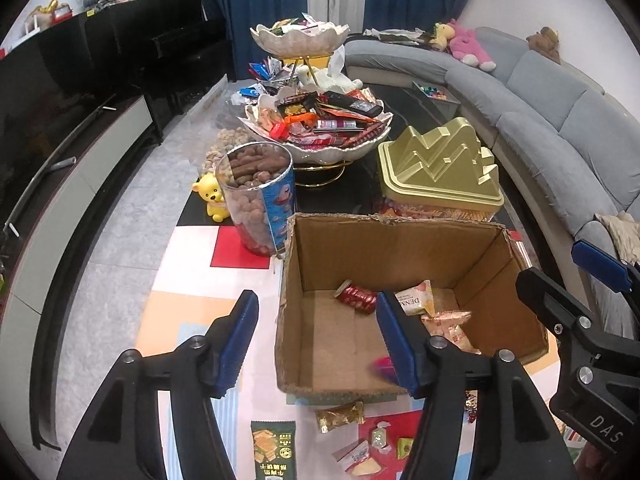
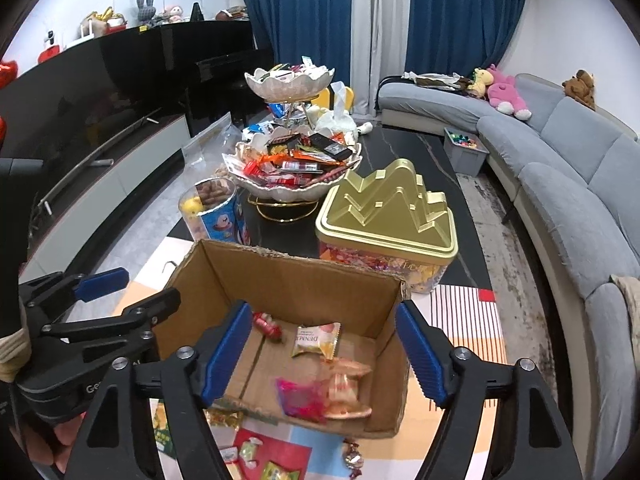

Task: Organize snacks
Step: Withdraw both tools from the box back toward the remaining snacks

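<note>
Blue-padded fingers of the right tool point(image 2: 324, 354) stand wide apart over the cardboard box point(image 2: 280, 272), holding nothing; a blurred pink packet point(image 2: 300, 400) beneath them is probably mid-fall, which would fit a release over the box. Beside it, the left tool point(image 1: 316, 344) is equally spread and empty, straddling the box's near wall, likely waiting its turn. Inside the box lie a red wrapper point(image 2: 267, 325), a pale biscuit pack point(image 2: 316, 341) and peach-coloured sachets point(image 2: 346, 384). Loose snacks remain on the counter point(image 1: 188, 320) just before the box: a gold candy point(image 1: 340, 416) and a green cracker pack point(image 1: 274, 450). Sorting looks early.
</note>
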